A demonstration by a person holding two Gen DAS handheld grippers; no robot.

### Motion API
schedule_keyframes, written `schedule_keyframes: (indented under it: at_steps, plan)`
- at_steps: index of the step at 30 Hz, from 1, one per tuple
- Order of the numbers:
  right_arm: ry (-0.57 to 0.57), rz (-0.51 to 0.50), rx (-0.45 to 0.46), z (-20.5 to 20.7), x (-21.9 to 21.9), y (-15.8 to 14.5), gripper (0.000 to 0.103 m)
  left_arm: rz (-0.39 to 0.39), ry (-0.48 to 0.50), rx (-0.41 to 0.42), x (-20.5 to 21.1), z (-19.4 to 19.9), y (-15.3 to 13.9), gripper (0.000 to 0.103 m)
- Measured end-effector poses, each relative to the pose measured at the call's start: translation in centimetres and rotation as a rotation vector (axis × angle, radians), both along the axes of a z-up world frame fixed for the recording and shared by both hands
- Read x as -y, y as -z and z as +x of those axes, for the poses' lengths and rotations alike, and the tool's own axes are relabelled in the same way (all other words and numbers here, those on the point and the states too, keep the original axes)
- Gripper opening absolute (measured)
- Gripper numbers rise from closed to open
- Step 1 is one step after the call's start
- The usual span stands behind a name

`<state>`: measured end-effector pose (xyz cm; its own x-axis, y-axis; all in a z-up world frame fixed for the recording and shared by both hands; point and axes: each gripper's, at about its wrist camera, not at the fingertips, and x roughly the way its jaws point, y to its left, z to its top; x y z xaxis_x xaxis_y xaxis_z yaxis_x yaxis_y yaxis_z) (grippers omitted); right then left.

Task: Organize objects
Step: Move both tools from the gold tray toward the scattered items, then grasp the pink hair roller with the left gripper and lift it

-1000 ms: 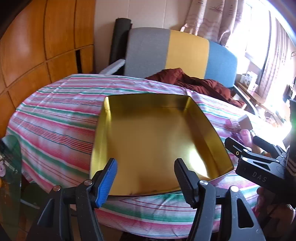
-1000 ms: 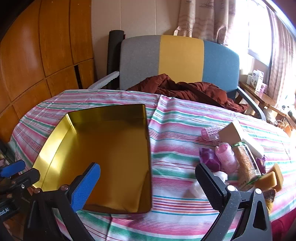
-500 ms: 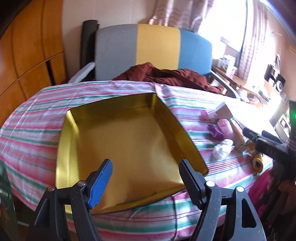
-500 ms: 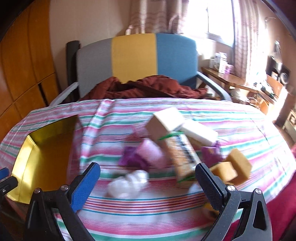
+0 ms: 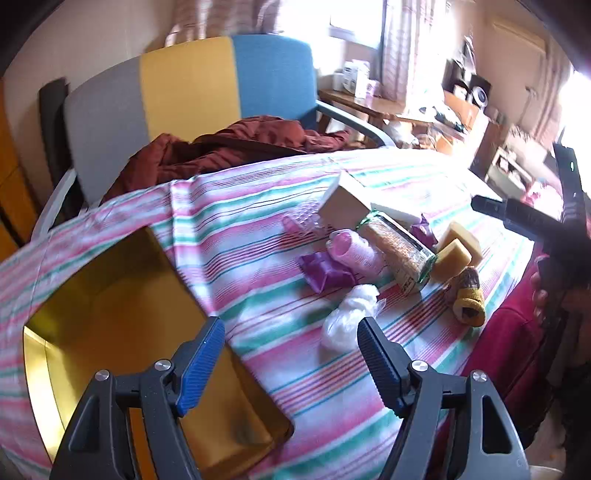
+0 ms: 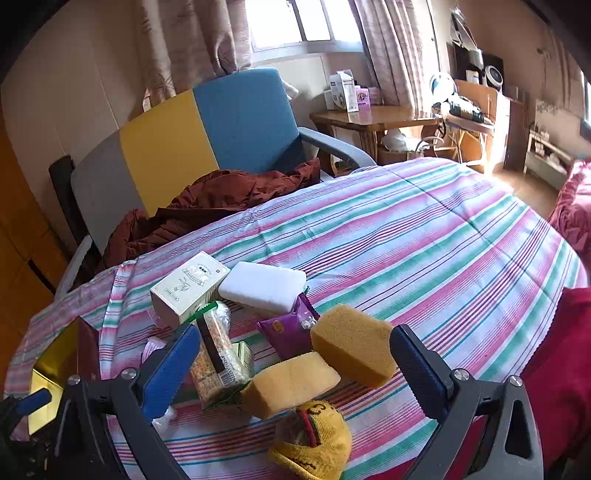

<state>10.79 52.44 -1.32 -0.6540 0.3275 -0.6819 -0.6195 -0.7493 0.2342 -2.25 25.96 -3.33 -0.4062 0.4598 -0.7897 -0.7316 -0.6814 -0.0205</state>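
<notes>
1. While your left gripper point(image 5: 290, 356) hangs with its jaws wide and nothing between them, its blue-padded finger point(image 5: 201, 360) sits over the near edge of the shallow gold metal tray point(image 5: 92, 332), and its black finger point(image 5: 376, 360) is just beside a crumpled white plastic wad point(image 5: 345, 317).
2. Your right gripper point(image 6: 295, 365) is also spread wide and grips nothing; between its fingers you see two yellow sponge blocks point(image 6: 351, 349), and nearest the camera a yellow knitted sock bundle with dark trim point(image 6: 314, 446).
3. Just past the left finger of that gripper lies a clear packet of grain bars with a green label point(image 6: 216, 358), leaning against the sponges.
4. Beyond it, a purple foil snack packet point(image 6: 291, 328) is tucked under a white rectangular foam block point(image 6: 264, 286), which touches a cream cardboard box with printed drawing point(image 6: 190, 286).
5. In the left wrist view, a pink hair roller point(image 5: 354, 253) and a folded purple wrapper point(image 5: 325, 271) lie between the tray and the packet of grain bars.
6. All of this rests on the pink, green and white striped tablecloth point(image 6: 424, 240); the tray is at the left, the loose pile well apart to its right.
7. Behind the table stands a grey, yellow and blue armchair point(image 6: 192, 129) with a rust-brown jacket point(image 6: 221, 199) heaped on its seat.
8. Farther back, a wooden side table point(image 6: 373, 118) stands under the curtained window point(image 6: 303, 22).
</notes>
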Motion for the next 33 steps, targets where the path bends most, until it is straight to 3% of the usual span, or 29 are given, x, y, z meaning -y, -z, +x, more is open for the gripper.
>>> schedule_keyframes:
  at_steps: [5,14,23,25,33]
  plan:
    - [0.01,-0.115,-0.066,0.3,-1.6,0.9,0.103,-0.053,0.083,-0.02,-4.3,0.1,1.2,0.075]
    - [-0.005,-0.147,-0.099,0.3,-1.7,1.1,0.103,-0.177,0.175,-0.042,-11.5,-0.8,4.5,0.076]
    - [-0.008,-0.179,-0.116,0.4,-1.9,1.4,0.103,-0.271,0.166,-0.055,-15.2,-1.7,7.9,0.076]
    - [-0.01,-0.179,-0.116,0.3,-1.9,1.4,0.103,-0.269,0.152,-0.066,-15.4,-2.1,8.2,0.075]
    - [-0.029,-0.171,-0.096,-0.1,-1.3,1.5,0.103,-0.116,0.132,-0.007,-12.7,-2.5,6.3,0.074]
